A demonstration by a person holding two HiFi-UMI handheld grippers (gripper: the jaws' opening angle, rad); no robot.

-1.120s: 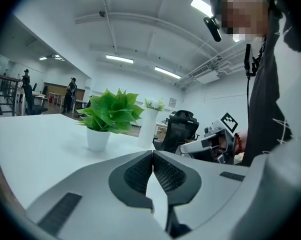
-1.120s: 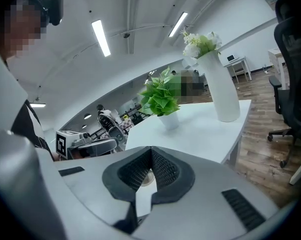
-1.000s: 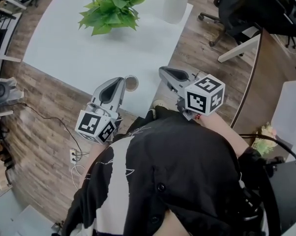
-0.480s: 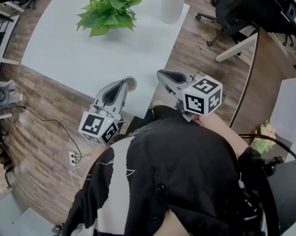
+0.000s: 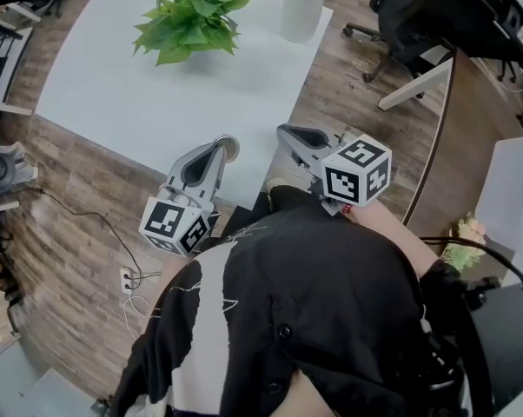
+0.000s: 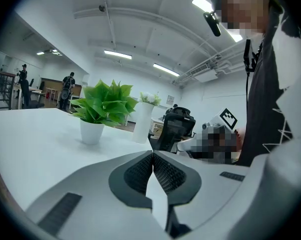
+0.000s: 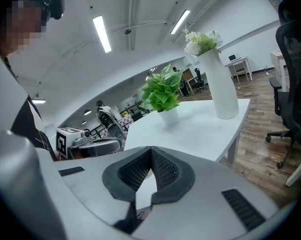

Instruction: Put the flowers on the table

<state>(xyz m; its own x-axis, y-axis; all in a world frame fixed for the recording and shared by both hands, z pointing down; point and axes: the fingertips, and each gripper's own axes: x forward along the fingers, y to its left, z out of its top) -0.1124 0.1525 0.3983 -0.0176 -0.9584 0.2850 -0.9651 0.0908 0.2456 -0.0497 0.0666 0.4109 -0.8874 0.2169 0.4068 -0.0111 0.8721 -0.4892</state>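
Note:
A white vase (image 5: 301,7) with pale flowers (image 7: 200,41) in it stands at the far right of the white table (image 5: 131,85), next to a leafy green plant (image 5: 190,14) in a white pot (image 6: 91,131). My left gripper (image 5: 228,144) hovers at the table's near edge, shut with nothing in it. My right gripper (image 5: 285,131) sits beside it, just off the table's corner, also shut and empty. Another small bunch of pale flowers (image 5: 466,237) lies behind my right side, far from both grippers. In the left gripper view the pads (image 6: 140,171) meet.
A black office chair (image 5: 435,16) stands on the wood floor right of the table, with a white desk leg (image 5: 413,85) near it. A dark curved desk (image 5: 470,146) runs along the right. Cables and a power strip (image 5: 131,276) lie on the floor at left.
The left gripper has risen slightly toward the table's edge. The right gripper has hardly moved. Both stay shut.

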